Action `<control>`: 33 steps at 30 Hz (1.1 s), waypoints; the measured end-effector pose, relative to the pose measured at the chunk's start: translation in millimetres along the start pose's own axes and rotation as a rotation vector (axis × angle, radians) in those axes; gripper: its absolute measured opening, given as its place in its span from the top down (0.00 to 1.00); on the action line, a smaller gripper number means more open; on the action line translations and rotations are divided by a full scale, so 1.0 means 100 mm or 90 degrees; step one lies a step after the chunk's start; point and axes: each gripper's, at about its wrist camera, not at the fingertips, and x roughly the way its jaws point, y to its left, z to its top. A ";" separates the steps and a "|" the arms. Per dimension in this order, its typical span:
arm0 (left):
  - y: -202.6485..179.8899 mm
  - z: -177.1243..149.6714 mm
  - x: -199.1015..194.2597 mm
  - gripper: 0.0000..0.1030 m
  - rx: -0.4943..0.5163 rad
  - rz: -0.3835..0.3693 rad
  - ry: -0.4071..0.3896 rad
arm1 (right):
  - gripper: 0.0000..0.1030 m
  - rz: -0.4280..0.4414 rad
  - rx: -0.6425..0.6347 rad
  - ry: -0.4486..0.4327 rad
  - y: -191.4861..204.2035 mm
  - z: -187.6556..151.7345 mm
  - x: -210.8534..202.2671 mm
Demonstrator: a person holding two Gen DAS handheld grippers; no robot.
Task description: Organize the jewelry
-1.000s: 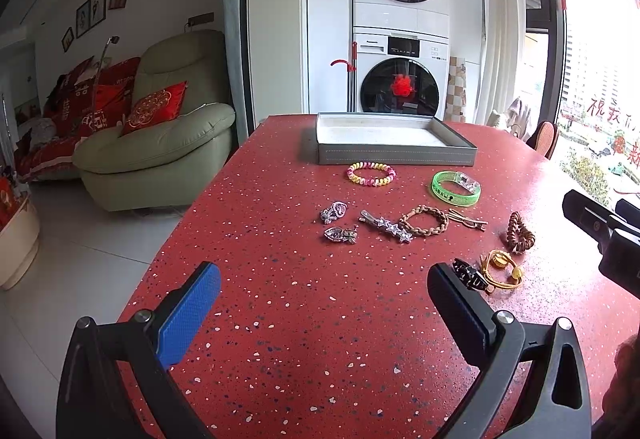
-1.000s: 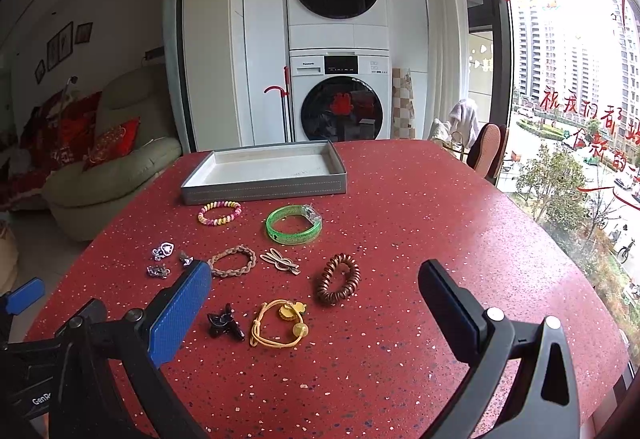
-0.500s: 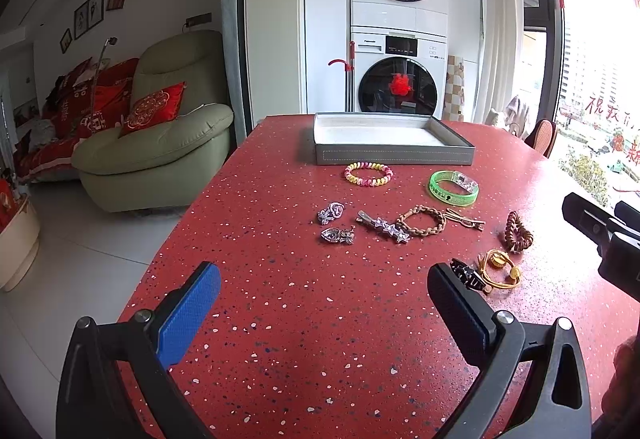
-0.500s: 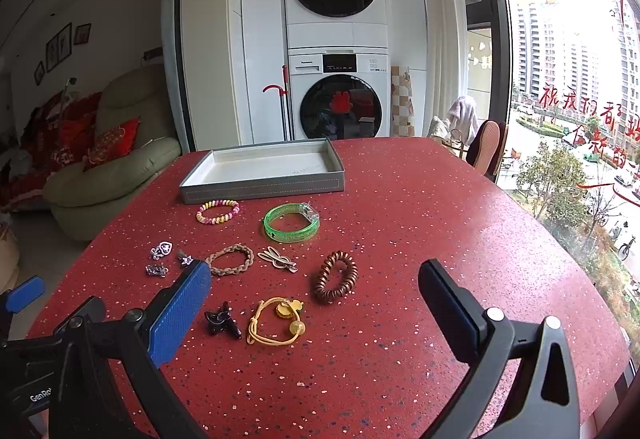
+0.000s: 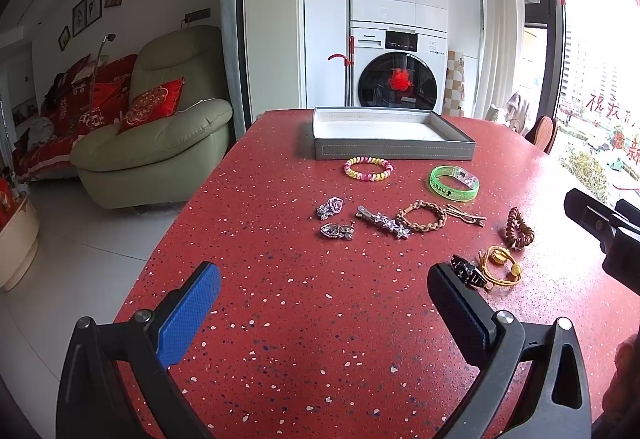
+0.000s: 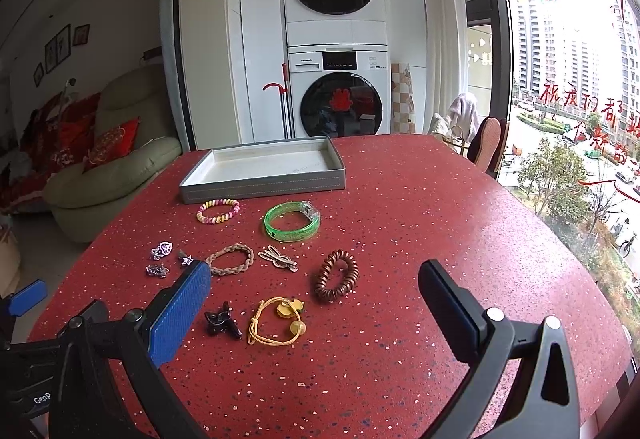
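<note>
right hand-held gripper hangs spread wide and empty; the yellow hair tie lies between its fingers, just ahead near the surface's near edge. left hand-held gripper, also spread, sits farther left. grey tray waits at the far edge.

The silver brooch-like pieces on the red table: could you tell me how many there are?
2, lying apart on the table's left side: the heart-shaped piece farther back, the second silver piece just nearer. The star hair clip beside them is excluded.
</note>
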 end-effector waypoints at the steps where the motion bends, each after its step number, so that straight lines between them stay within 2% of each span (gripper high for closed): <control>1: 0.00 0.01 0.00 0.00 -0.001 0.000 0.001 | 0.00 0.000 -0.001 0.001 0.00 0.00 0.00; 33: 0.02 -0.01 0.02 0.00 0.000 -0.001 0.003 | 0.00 -0.001 0.004 0.008 -0.03 -0.02 0.00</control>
